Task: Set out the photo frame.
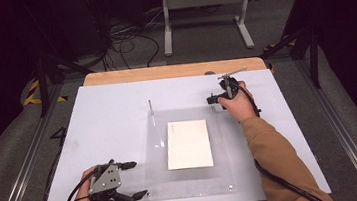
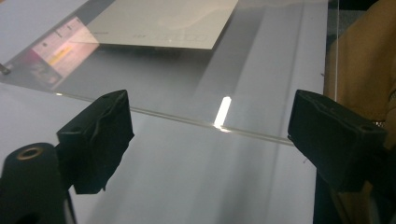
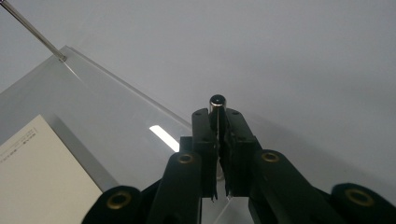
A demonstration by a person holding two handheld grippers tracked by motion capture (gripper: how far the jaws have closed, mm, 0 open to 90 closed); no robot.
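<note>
A clear acrylic plate (image 1: 221, 141) lies flat on the white table (image 1: 107, 113), with a white card (image 1: 188, 143) at its middle. A thin metal pin (image 1: 151, 107) stands upright at the plate's far left corner. At the far right corner my right gripper (image 1: 211, 99) is shut on a short metal pin (image 3: 217, 101), whose round top pokes out between the jaws (image 3: 218, 119). My left gripper (image 1: 139, 178) stands open by the plate's near left corner. Its jaws (image 2: 210, 135) straddle the plate's edge (image 2: 187, 120) without touching it, and the card (image 2: 163, 21) lies beyond.
A wooden strip (image 1: 173, 71) borders the table's far edge. Behind it on the floor stand a white metal frame (image 1: 202, 7) and loose cables (image 1: 125, 40). A small screw (image 1: 230, 187) sits in the plate's near right corner. Metal rails run along both sides.
</note>
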